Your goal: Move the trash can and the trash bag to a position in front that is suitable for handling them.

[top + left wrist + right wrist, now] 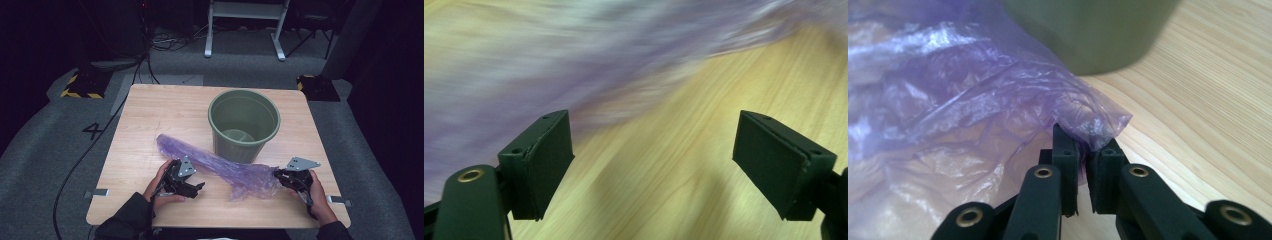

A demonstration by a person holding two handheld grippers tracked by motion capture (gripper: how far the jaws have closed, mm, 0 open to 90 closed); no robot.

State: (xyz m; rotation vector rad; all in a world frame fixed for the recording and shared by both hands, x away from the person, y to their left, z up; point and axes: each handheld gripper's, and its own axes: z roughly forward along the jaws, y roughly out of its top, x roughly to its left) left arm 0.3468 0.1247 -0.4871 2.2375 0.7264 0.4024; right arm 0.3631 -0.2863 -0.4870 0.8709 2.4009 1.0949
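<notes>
A long, crumpled purple plastic bag (220, 167) lies slantwise across the wooden table (160, 110), in front of an upright green bin (244, 125). My right gripper (276, 173) sits at the bag's right end. In the right gripper view it (1083, 145) is shut on the bag's edge (1098, 120), with the bin's wall (1088, 30) just behind. My left gripper (197, 189) rests by the near side of the bag's left half. In the left gripper view its jaws (654, 165) stand wide open over bare wood, and the blurred bag (549, 65) lies beyond them.
The bin stands on the far right half of the table. Bare wood spans the far left and the near edge. Beyond the table lie grey carpet, floor cables (100, 135), two yellow-black striped blocks (82, 86) and a white frame's legs (245, 30).
</notes>
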